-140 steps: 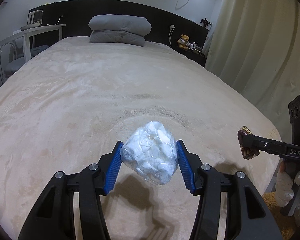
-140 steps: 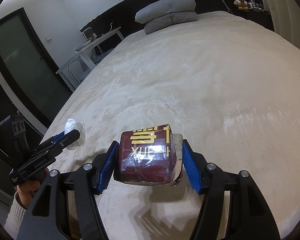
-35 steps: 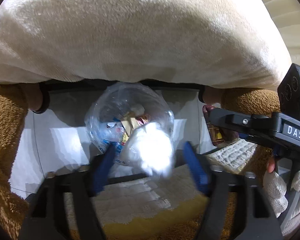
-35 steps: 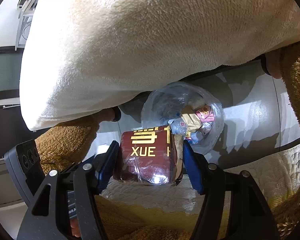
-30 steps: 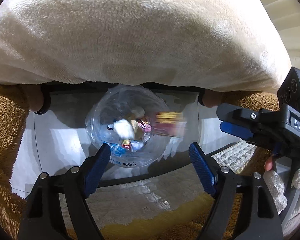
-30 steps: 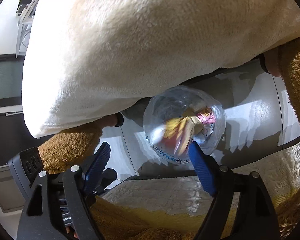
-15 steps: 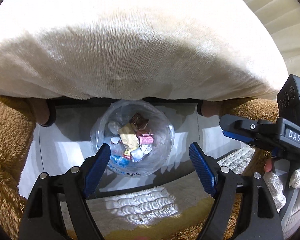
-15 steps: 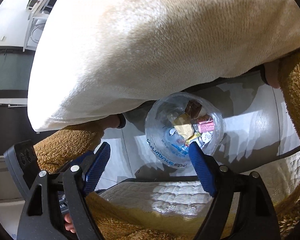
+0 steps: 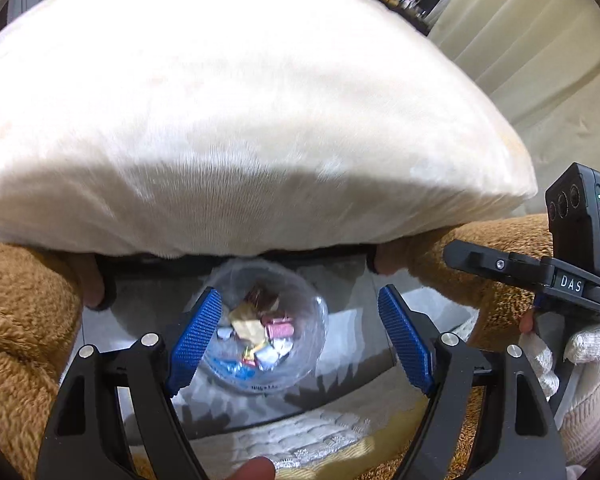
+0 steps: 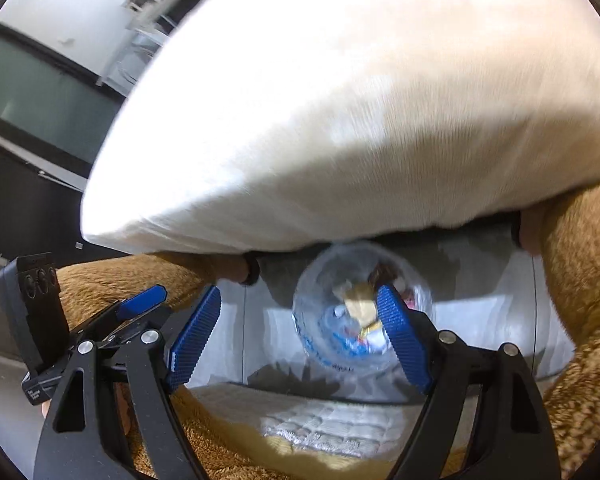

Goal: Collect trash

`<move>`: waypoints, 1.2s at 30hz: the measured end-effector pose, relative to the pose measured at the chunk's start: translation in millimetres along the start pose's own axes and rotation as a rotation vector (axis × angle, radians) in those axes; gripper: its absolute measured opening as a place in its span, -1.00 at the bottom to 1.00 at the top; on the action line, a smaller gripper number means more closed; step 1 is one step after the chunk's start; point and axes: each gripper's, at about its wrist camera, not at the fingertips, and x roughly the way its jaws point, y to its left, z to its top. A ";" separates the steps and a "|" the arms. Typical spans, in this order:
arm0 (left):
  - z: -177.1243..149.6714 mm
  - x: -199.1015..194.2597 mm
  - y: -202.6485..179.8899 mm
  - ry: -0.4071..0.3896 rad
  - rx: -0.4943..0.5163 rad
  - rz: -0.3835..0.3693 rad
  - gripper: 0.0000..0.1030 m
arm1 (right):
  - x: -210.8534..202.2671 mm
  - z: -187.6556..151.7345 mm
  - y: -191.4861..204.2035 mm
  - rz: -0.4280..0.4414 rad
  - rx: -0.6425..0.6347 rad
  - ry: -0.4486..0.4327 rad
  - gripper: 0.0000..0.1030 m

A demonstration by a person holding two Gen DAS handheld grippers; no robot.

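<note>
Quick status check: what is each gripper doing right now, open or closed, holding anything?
Left gripper: open, holding nothing, above the trash bin.
Right gripper: open, holding nothing, beside the left one.

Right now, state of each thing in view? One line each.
left tongs: open, empty, above the bin.
right tongs: open, empty.
trash bin: clear-lined, upright on the floor, holding wrappers.
maroon box: lying inside the bin on the pile.
bed blanket: overhanging the bed edge above the bin.
</note>
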 end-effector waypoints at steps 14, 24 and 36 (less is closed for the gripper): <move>20.8 -69.5 -8.4 -0.217 0.082 0.022 0.64 | -92.0 21.8 25.9 -0.065 -0.248 -0.292 0.55; 57.7 -105.2 -16.3 -0.340 0.188 0.040 0.76 | -114.6 63.3 33.7 -0.146 -0.368 -0.423 0.55; 98.5 -117.6 -29.2 -0.408 0.267 0.065 0.87 | -122.7 96.4 35.7 -0.156 -0.394 -0.492 0.61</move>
